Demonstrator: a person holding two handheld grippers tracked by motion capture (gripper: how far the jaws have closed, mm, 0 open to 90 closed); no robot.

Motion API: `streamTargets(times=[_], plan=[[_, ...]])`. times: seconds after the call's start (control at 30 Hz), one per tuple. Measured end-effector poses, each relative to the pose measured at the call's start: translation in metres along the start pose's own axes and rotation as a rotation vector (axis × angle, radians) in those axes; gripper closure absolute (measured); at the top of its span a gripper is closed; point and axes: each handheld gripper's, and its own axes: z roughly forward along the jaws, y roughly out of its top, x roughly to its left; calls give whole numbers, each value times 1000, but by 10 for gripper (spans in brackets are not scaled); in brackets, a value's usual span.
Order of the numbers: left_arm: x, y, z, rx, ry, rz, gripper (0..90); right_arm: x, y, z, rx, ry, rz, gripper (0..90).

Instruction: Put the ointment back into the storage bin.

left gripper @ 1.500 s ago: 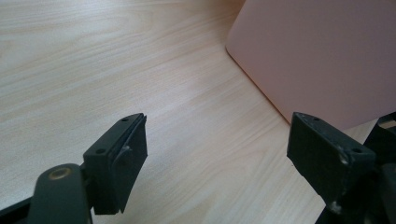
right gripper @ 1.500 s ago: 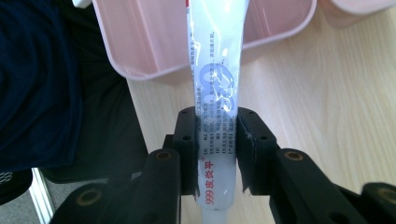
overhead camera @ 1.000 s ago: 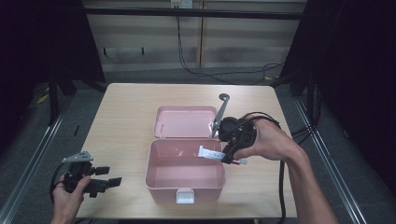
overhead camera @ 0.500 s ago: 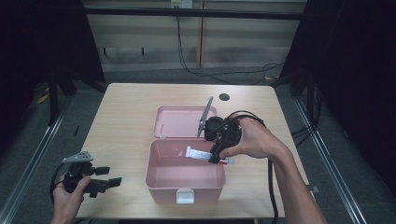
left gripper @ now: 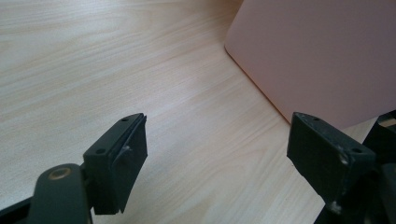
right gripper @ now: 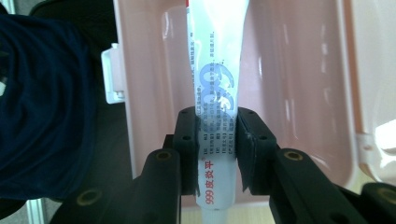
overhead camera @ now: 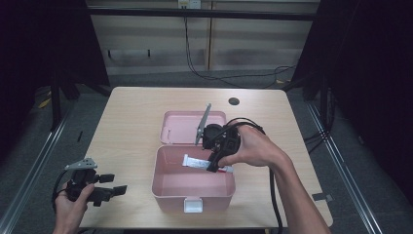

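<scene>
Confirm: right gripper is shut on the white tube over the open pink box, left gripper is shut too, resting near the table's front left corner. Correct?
Not quite. The left gripper is open: the left gripper view shows its jaws wide apart over bare table, holding nothing. The rest stands: the right gripper is shut on the white tube over the open pink box.

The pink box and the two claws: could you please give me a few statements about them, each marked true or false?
1. The right claw is shut on the ointment tube. True.
2. The tube is held over the open pink box. True.
3. The left claw grips the box's latch. False: it is open, holding nothing, over the wooden table beside the box.
4. The box's lid is closed. False: it lies open behind the box.
</scene>
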Motion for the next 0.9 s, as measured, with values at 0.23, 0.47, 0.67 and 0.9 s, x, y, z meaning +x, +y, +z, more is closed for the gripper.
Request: streamTargets(times=[0.23,0.47,0.67,0.9], plan=[[0,0,0,0,-2,2,200,0,7,13,22,29,-4,715],[0,0,0,-2,-4,0,200,1,15,27,35,52,-30,716],[0,0,0,-2,-4,0,200,1,21,42,66,82,-34,716],[0,0,0,0,-3,0,200,1,24,57,89,113,-44,715]])
